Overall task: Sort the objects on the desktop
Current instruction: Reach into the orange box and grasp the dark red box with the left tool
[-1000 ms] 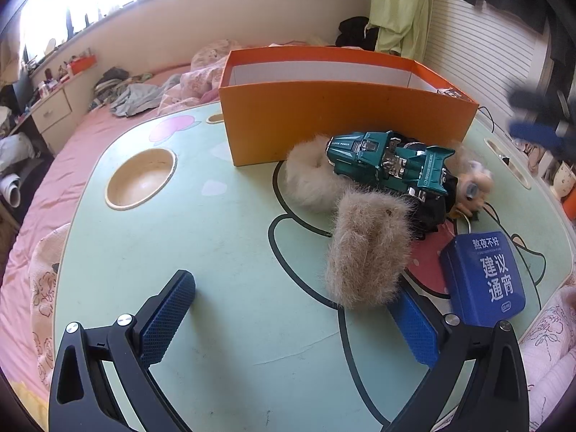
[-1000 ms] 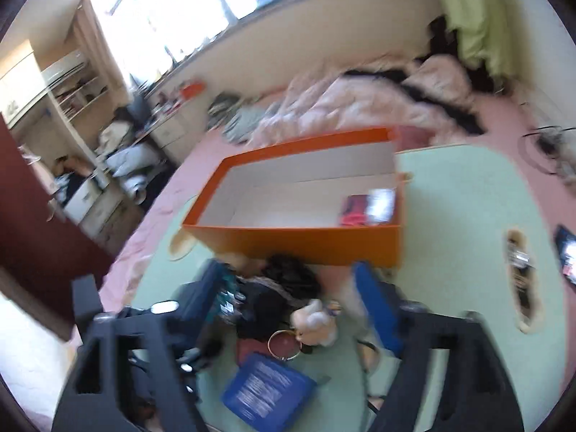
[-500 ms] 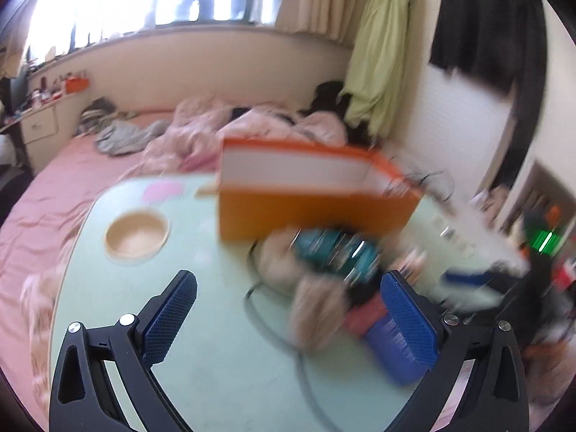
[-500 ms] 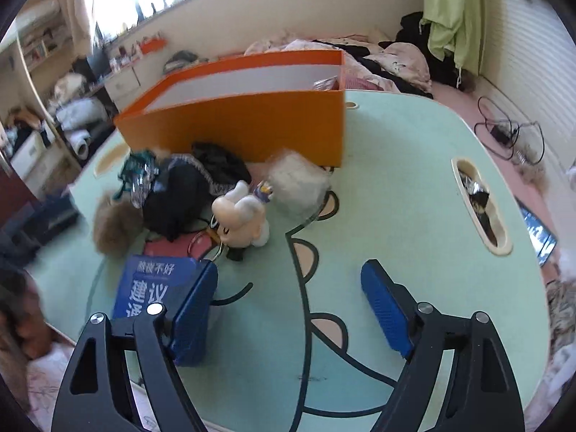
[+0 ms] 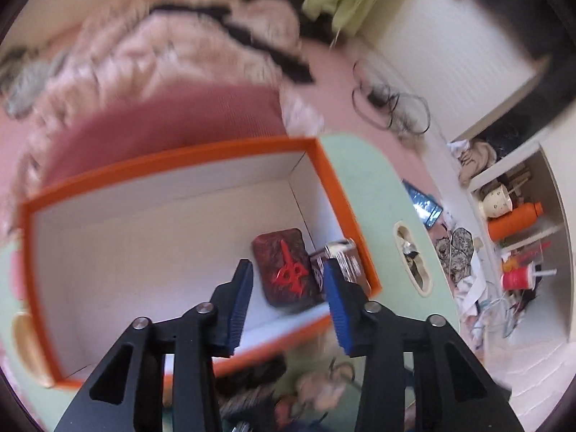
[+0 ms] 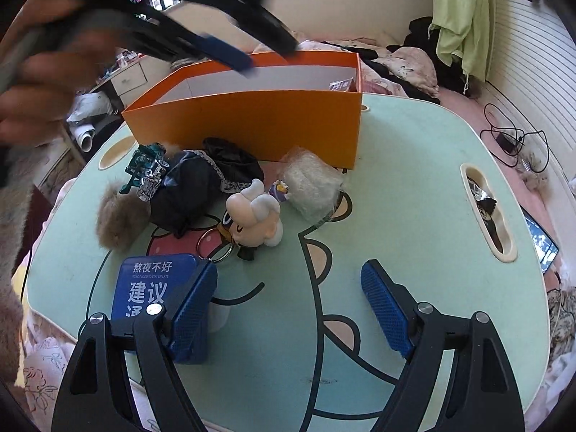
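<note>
L claw: your left gripper (image 5: pixel 288 264) hung over the orange box (image 5: pixel 324 165), near its right end. Jaws were narrow, w/ a gap, and held nothing.
R claw: your right gripper (image 6: pixel 288 309) hung low over the table (image 6: pixel 414 180), in front of the box. Jaws were wide, nothing in them. One finger (image 6: pixel 190 313) sat over the edge of the blue tin (image 6: pixel 151 284).
In the box: a red tin (image 5: pixel 288 284) lay at the right end, w/ a small packet (image 5: pixel 342 255) just beside it. The rest of the box floor was bare.
To sort yet: blue tin, keychain doll (image 6: pixel 255 216), white puff (image 6: pixel 309 183), black cloth (image 6: pixel 194 187), green toy car (image 6: pixel 147 165) and brown fur ball (image 6: pixel 118 216), all in front of the box.
Step, my guess: blue tin was next, w/ the R claw.
How to do it well: I think you needed to slide left so the tin sat btwn both fingers, go low, grip its long sides, then lift flat. It looked smooth, so it could slip.
Watch out: the doll's ring (image 6: pixel 216 248) lay close to the tin; it could snag.
Table: green, w/ a cartoon face on it and a slot (image 6: pixel 486 212) to the right of the box.
Room: a pink bed (image 5: pixel 162 54) behind the box, cables (image 5: pixel 392 104) past its right end, and a shelf w/ an orange bottle (image 5: pixel 514 219) far right of it.
</note>
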{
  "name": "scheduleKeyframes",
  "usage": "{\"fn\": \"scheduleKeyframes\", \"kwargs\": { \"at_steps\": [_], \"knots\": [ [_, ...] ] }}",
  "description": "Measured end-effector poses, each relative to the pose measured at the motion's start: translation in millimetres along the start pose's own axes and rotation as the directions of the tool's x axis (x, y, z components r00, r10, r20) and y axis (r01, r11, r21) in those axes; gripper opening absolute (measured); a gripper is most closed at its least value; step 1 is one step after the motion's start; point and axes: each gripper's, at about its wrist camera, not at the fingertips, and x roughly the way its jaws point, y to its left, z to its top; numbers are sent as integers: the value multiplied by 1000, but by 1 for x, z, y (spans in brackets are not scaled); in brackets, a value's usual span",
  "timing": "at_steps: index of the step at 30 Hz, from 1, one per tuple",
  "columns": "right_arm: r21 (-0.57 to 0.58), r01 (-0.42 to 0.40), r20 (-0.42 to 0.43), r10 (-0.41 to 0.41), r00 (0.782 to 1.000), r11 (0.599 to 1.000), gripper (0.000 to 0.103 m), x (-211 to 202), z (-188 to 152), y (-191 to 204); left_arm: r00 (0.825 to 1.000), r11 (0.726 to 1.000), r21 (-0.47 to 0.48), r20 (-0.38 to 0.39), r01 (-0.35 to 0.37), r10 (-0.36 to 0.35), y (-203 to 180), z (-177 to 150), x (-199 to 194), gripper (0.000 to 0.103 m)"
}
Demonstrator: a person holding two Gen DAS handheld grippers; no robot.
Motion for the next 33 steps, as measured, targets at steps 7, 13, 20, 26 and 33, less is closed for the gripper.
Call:
{"fn": "scheduleKeyframes", "kwargs": {
  "at_steps": [7,13,20,26,33],
  "knots": [
    [14,-13,2,13,1000,1000,83,-1,1,-4,999,999,-43,-33,15,-16,14,0,29,49],
    [26,-20,8,20,1000,999,83,-3,2,-6,991,983,-141,38,-121,128,68,-4,-4,47],
    [17,-11,4,10,1000,1000,83,-3,2,-2,993,985,-138,45,-105,112,60,-9,-10,69],
    [22,-15,5,14,1000,1000,83,-2,4,-4,960,956,93,-10,-278,280,18,-10,15,78],
    [24,-16,6,16,1000,1000,83,-2,4,-3,986,986,8,-12,-169,169,46,-7,11,61]
  ]
}}
